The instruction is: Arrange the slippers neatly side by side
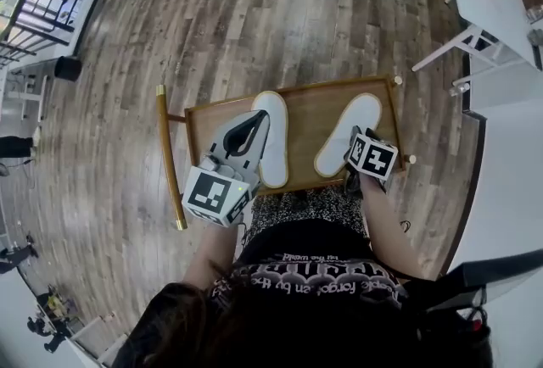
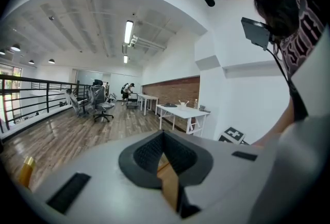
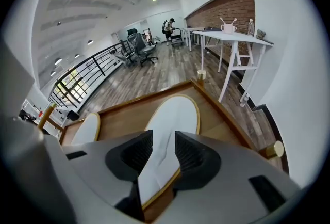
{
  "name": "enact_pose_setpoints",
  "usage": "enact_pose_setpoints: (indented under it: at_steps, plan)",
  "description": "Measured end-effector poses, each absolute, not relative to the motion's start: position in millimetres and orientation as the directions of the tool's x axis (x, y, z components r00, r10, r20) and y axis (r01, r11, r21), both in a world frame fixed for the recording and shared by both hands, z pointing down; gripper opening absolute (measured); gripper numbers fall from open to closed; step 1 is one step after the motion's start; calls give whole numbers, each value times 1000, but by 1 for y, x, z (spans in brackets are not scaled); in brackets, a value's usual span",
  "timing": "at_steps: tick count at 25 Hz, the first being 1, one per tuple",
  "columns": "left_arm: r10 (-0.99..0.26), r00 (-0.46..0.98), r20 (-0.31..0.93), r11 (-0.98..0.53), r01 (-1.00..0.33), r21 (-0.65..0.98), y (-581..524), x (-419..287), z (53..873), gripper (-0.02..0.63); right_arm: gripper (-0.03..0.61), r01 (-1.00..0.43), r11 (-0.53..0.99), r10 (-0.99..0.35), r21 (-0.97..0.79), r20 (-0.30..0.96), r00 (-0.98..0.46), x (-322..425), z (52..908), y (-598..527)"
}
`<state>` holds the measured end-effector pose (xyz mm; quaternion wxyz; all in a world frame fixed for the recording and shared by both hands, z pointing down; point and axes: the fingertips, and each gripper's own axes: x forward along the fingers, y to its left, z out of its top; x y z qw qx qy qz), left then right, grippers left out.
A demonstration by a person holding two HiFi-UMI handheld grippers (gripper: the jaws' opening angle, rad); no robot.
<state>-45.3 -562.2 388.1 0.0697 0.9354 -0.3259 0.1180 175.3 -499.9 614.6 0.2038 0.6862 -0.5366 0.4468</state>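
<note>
Reaching for the splayed white flat slipper with tan edging (image 1: pixel 346 133) right of centre on the railed wooden surface (image 1: pixel 314 108), right gripper (image 3: pixel 158 148) jaws apart astride its heel, left gripper (image 1: pixel 252 131) closed and empty near the matching white slipper (image 1: pixel 273 150); next, probably, clamping and swinging it parallel alongside.

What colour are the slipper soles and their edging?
The slipper is white with a thin yellowish-tan edging, clearest in the right gripper view.

The wooden worktop (image 1: pixel 310 116) carries two white slippers, set apart. The left tool (image 1: pixel 252 127) overlaps the left slipper (image 1: pixel 273 137). The right tool (image 1: pixel 350 153) is at the near end of the right slipper (image 1: pixel 348 133).
</note>
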Motion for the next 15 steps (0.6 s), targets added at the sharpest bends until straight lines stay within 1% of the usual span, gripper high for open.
enact_pose_setpoints:
  at_steps: [2,4,7,10,12,15]
  plan:
    - [-587,760,277,-780,-623,58,-560,-44,391,-3,118,-921,-348,-520,-176,854,34,176,626,-501]
    - [-581,763,285,-785,-617,52,-559,-43,392,-3,117,-933,-342,-460,-114,886,60,178,639,-500]
    - [-587,755,292,-777,-627,56,-560,-46,395,-3,94,-968,-251,-392,-27,917,76,177,649,-499]
    - [-595,749,293,-769,-636,63,-563,-47,398,-3,63,-991,-134,-386,8,920,59,174,648,-505]
    - [-595,750,288,-771,-634,58,-564,-46,397,-3,37,-996,-83,-397,32,916,62,179,644,-509]
    - [-597,749,287,-771,-635,50,-564,-45,395,-3,31,-999,-8,-404,53,913,51,189,638,-514]
